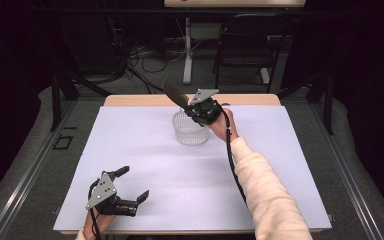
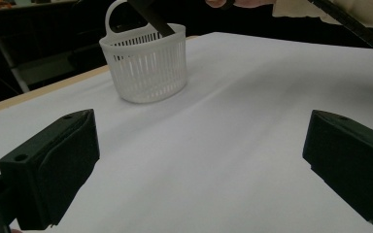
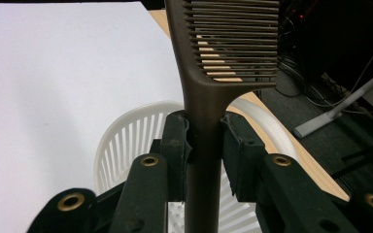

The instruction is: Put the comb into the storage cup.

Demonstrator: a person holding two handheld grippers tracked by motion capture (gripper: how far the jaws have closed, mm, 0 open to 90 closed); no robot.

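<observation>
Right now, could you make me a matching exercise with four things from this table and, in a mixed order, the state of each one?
1. comb
2. basket
3. left gripper
4. right gripper

a. white, standing on the table
b. jaws wide apart, nothing between them
c. dark, teeth end raised above the basket
d. jaws closed on a handle

Pairs: 1-c, 2-a, 3-b, 4-d
</observation>
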